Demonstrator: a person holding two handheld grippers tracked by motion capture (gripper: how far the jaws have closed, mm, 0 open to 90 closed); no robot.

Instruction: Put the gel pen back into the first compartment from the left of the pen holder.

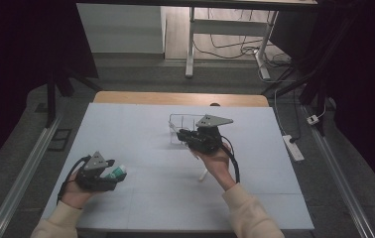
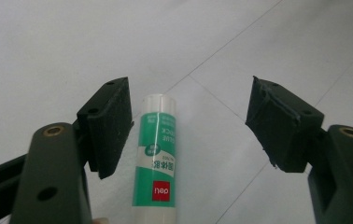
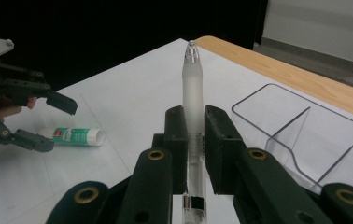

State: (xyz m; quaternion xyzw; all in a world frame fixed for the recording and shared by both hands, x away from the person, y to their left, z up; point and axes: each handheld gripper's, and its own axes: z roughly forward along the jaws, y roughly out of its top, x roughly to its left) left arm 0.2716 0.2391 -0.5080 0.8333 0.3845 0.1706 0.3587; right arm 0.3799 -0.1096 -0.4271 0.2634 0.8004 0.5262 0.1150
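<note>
Two hand-held grippers at work on a white table, with the clear acrylic organizer taken as landmark. The right gripper has its jaws clamped on a frosted pen, whose barrel runs straight out between the pads and ends in a clear tip pointing away from the hand; in the right gripper view the organizer lies just to the right of the pen, its open compartments facing up, and in the high view the right gripper sits directly beside the organizer's near wall. The relation that governs the coming move is therefore pen axis against compartment opening — the pen lies close to level, so it would probably need tipping or lowering sideways to enter. The left gripper stands wide, holding nothing; a green and white glue stick lies on the table between its jaws, close beside the left pad and well clear of the other, long axis parallel to the jaws, white end pointing away. The glue stick rests well apart from the organizer, toward the near left — the left hand is nearer to it
</note>
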